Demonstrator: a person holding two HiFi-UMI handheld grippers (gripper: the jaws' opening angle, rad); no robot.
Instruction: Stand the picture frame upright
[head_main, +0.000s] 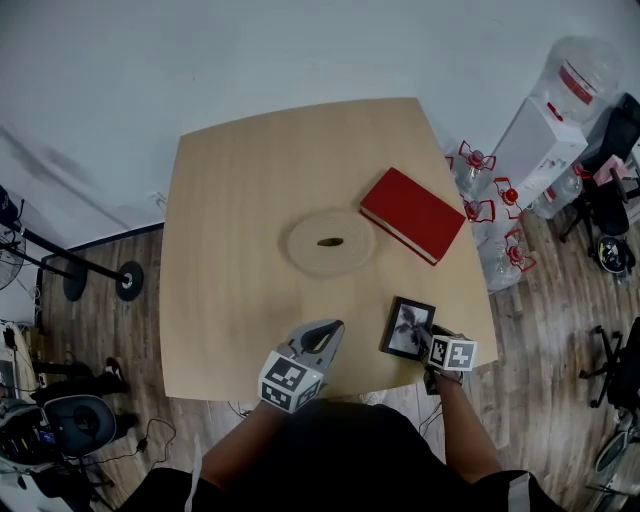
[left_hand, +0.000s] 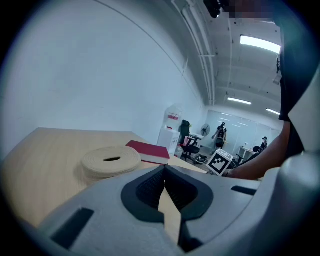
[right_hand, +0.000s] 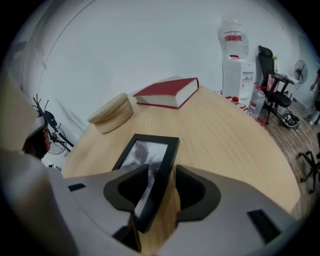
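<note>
Right gripper view: right gripper jaws apart around tilted picture frame (unclamped); left gripper jaws together.

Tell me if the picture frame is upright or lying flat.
Tilted, neither flat nor fully upright: the picture frame leans between the right gripper's open jaws. Its stand is hidden.

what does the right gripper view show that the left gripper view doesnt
Only the right gripper view: the black picture frame, tilted, between the right gripper's open jaws. Only the left gripper view: the left gripper's jaws shut on nothing, plus the right gripper's marker cube. Both: red book, round beige disc, wooden table.
</note>
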